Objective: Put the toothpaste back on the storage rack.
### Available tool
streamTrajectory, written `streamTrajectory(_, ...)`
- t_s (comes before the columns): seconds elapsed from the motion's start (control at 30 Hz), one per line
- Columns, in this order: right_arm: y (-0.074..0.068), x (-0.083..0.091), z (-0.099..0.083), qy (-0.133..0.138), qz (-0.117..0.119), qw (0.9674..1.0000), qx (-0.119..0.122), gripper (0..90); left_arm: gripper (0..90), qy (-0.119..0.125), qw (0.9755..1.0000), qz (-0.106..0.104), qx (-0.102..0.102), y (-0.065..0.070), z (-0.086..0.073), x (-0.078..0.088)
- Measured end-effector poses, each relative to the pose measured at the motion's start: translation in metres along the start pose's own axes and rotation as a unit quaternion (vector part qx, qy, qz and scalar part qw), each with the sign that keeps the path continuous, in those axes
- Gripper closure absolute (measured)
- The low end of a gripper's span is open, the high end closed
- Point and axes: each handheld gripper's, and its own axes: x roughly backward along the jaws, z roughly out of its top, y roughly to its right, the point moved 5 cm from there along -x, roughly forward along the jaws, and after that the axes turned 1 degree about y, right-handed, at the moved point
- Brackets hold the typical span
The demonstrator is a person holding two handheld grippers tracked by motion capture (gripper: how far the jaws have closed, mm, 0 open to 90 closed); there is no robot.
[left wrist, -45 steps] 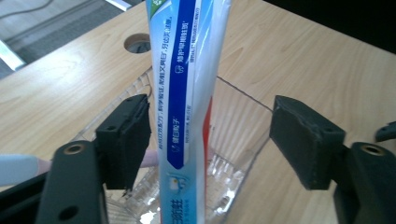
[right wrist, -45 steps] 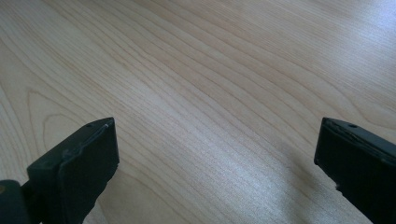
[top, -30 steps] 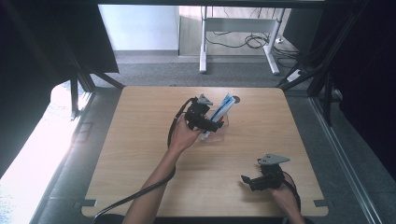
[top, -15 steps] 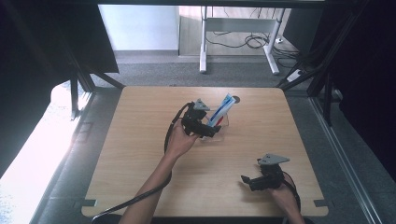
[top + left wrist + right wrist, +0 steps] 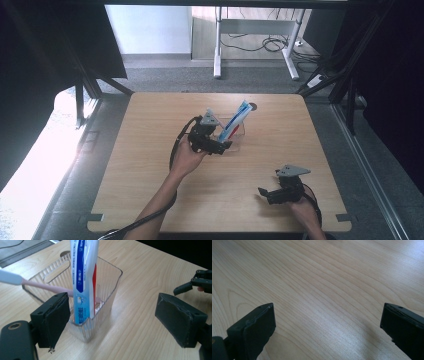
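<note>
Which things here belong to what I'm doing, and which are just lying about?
In the job:
toothpaste tube
pink toothbrush
clear holder
left gripper, open beside the holder

Lying about:
right gripper, open over bare table
desk legs and cables on the floor beyond

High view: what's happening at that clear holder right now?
The left gripper sits open beside the clear plastic holder, jaws wide and gripping nothing. A toothpaste tube stands leaning inside the holder, along with a pink toothbrush. The right gripper rests open near the table's front edge, away from the holder.
</note>
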Motion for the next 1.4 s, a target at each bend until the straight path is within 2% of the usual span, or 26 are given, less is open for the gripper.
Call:
streamTrajectory(0.4,0.000,0.000,0.000,0.002,0.001,1.0000,0.000,0.3,13.1,-0.008,0.9999,0.012,0.007,-0.006,-0.023,0.019)
streamTrajectory(0.77,-0.001,-0.001,0.000,0.000,0.001,1.0000,0.001,0.3,13.1,-0.003,0.9996,0.022,0.016,-0.009,-0.041,0.039)
streamTrajectory(1.2,-0.002,-0.001,0.000,-0.002,0.000,1.0000,0.001,0.3,13.1,0.002,0.9988,0.026,0.041,-0.016,-0.072,0.062)
streamTrajectory(1.4,-0.002,-0.001,0.000,-0.002,-0.001,1.0000,0.001,0.3,13.1,0.003,0.9984,0.034,0.046,-0.018,-0.083,0.073)
